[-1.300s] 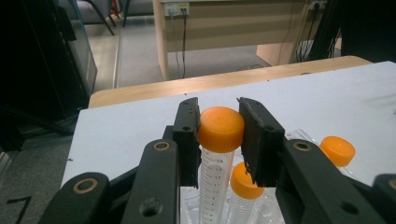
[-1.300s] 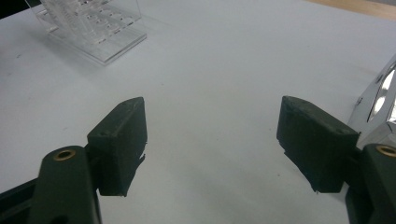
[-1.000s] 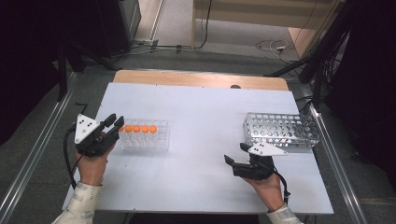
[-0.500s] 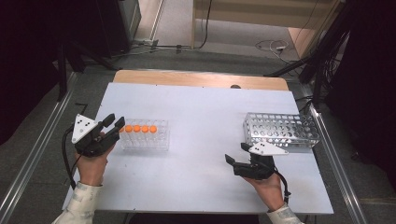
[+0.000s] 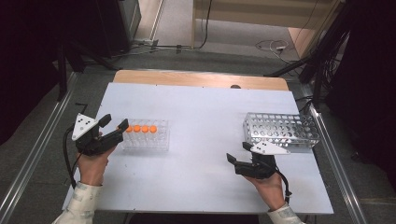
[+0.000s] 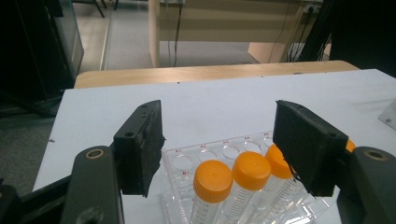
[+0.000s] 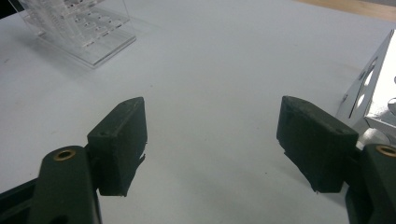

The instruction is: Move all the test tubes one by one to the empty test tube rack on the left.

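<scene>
Far left, low on the table (image 5: 205,116): left gripper (image 5: 116,121), jaws just been opening and now spread, aimed at the near end of the clear rack (image 5: 145,137)

Nothing pinched; no pad seen pressing on a cap

Likely lined up this way to take the end tube first, with the hand low so the jaws meet the caps rather than the rack wall

Just right of it: orange-capped tubes (image 5: 141,129), a row of four standing upright in the clear rack, left of the table's middle

Probably kept in one row so that each can be lifted straight up

Mid-table bare, with the two racks well apart

Farther right: right gripper (image 5: 238,152), jaws wide apart and holding nothing, parked just in front of the metal rack (image 5: 280,130), seemingly waiting its turn

Metal rack at the right edge with no tubes visible in it, perhaps the destination

From above: whole layout and spacing, but caps as mere dots

Left gripper view: left gripper (image 6: 217,126) up close, orange-capped tubes (image 6: 213,179) framed below its gap, printed scales and red hole labels legible

Right gripper view: right gripper (image 7: 212,126) over bare table, clear rack (image 7: 84,28) far off, a corner of the metal rack (image 7: 373,93) just beside one jaw
</scene>
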`<state>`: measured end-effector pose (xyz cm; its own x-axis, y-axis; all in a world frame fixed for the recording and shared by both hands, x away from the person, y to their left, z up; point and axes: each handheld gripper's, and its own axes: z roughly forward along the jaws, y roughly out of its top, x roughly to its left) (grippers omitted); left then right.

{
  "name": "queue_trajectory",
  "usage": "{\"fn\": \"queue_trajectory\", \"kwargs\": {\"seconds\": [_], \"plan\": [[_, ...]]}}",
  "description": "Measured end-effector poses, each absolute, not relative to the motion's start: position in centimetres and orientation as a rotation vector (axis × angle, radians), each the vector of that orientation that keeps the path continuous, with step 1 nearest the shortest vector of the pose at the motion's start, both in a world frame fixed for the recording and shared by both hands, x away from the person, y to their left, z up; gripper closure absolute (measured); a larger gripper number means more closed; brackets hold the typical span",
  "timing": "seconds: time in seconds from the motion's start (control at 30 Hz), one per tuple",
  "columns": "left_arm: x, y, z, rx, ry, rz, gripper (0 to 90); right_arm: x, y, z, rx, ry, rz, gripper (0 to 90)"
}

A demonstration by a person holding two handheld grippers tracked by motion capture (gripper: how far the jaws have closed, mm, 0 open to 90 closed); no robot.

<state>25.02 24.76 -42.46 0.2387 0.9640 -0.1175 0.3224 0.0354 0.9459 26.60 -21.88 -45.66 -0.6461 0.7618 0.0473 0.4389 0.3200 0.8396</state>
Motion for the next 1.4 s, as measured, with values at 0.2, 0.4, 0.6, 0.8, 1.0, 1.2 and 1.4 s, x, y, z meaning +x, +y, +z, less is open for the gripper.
{"fn": "queue_trajectory", "kwargs": {"seconds": [0.2,0.4,0.6,0.8,1.0,1.2,1.4], "plan": [[25.1,24.6,-42.6,1.490,1.271,0.793,28.6,26.6,-22.0,-45.7,1.075,2.231,1.249,22.8],[25.0,24.5,-42.9,1.487,1.276,0.794,26.8,26.8,-22.3,-45.6,1.086,2.219,1.249,22.9],[24.9,24.5,-43.0,1.487,1.280,0.795,26.8,26.8,-22.5,-45.6,1.091,2.209,1.252,22.8],[24.5,24.2,-43.1,1.491,1.273,0.792,26.7,26.9,-22.9,-45.6,1.107,2.196,1.246,22.8],[23.8,23.9,-43.0,1.496,1.263,0.791,26.1,27.0,-23.8,-45.4,1.127,2.170,1.246,22.8],[22.6,23.6,-43.1,1.495,1.252,0.788,25.1,26.9,-24.7,-45.3,1.141,2.148,1.243,22.8],[21.4,23.3,-43.7,1.506,1.249,0.790,25.2,26.8,-25.6,-45.3,1.160,2.125,1.241,22.8]]}}
